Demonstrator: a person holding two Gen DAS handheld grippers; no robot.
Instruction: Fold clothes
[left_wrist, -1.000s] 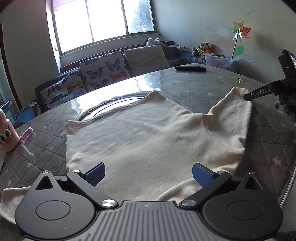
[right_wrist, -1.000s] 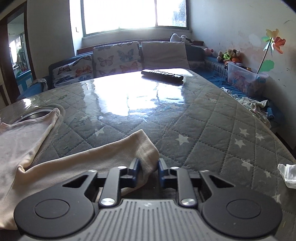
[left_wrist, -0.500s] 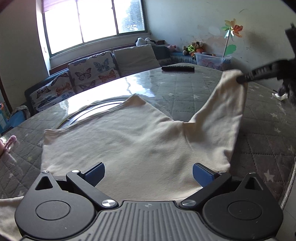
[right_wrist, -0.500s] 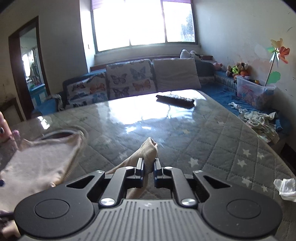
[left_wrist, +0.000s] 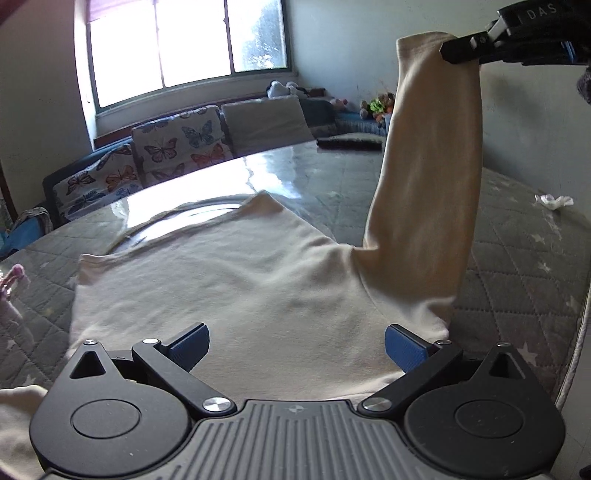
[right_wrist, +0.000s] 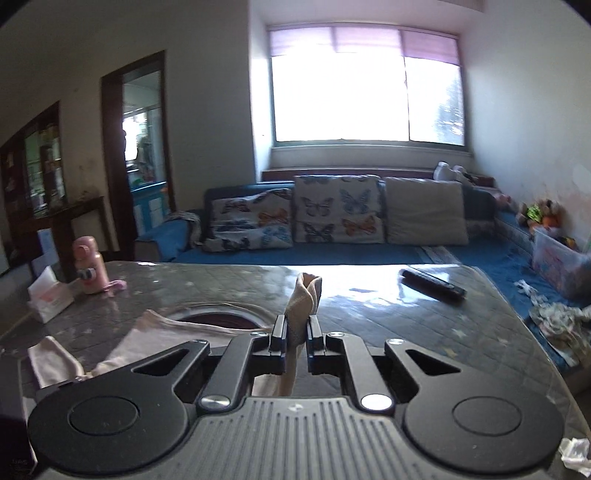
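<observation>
Two grippers are in your hands, over a cream long-sleeved top (left_wrist: 236, 295) lying flat on a grey quilted table w/ star print (left_wrist: 524, 258). Your right gripper (right_wrist: 295, 332) has its jaws closed tight on the cuff of one sleeve (left_wrist: 424, 184), a bit of fabric poking out past the fingertips; it holds that sleeve up high so it hangs almost vertical above the top's right shoulder. In the left wrist view the right gripper (left_wrist: 465, 48) sits at top right, pinching the cuff. Your left gripper (left_wrist: 295, 349) hovers low over the near edge of the top, blue pads (left_wrist: 188, 345) spread wide apart, nothing btwn them. A black remote (right_wrist: 432, 286) lies at the table's far side; a pink bottle (right_wrist: 88, 269) and a tissue box (right_wrist: 50, 299) stand at far left. A sofa w/ butterfly cushions (right_wrist: 332, 214) sits under the window.
</observation>
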